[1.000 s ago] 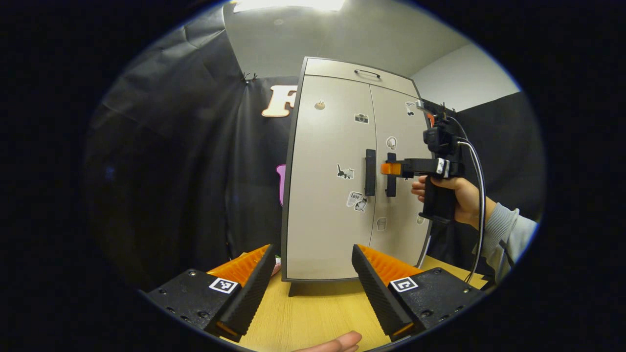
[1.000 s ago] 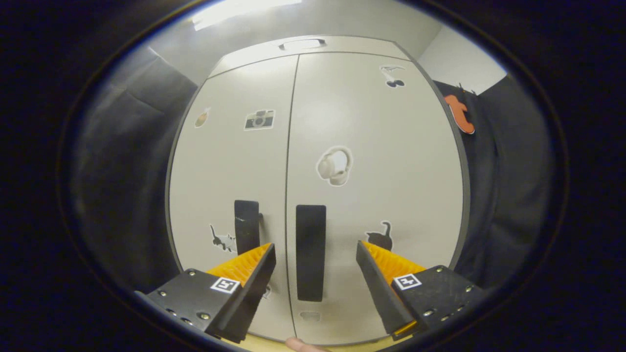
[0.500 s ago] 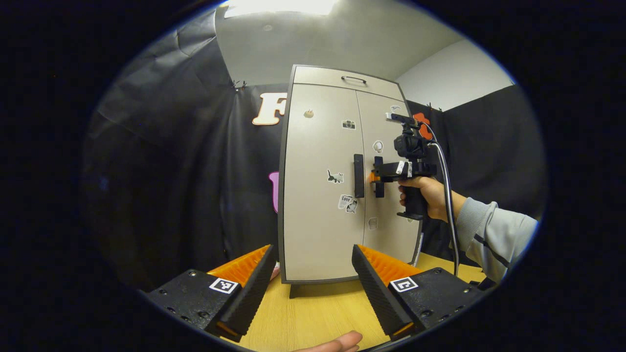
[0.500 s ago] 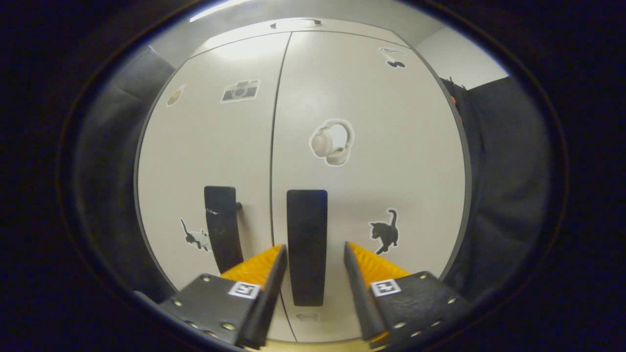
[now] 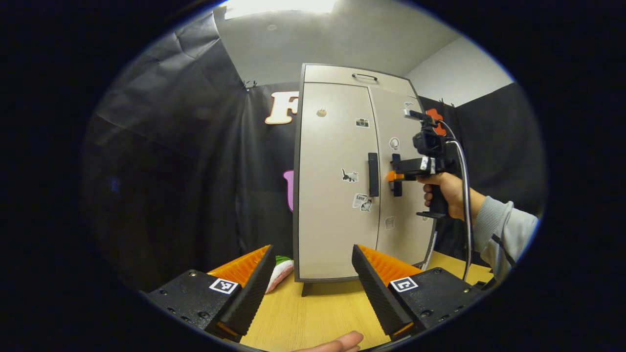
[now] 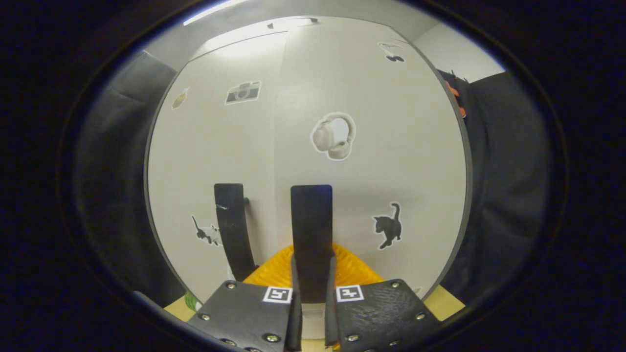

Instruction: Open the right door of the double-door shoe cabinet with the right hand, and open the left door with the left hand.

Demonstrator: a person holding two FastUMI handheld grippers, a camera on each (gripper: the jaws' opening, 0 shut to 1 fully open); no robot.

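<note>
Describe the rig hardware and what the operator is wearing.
Each hand-held gripper carries square black-and-white fiducial tags on black, screw-studded finger mounts. The right hand-held gripper has a black pistol grip, a camera block on top and a grey cable. The operator wears a light grey sleeve.

A light wooden table [image 5: 313, 318] runs across the foreground. A pink, white and green object [image 5: 282, 270], partly hidden, lies on it at the left. Black cloth [image 5: 186, 161] hangs behind, under a grey ceiling [image 5: 342, 39] with a bright light [image 5: 279, 5].
</note>
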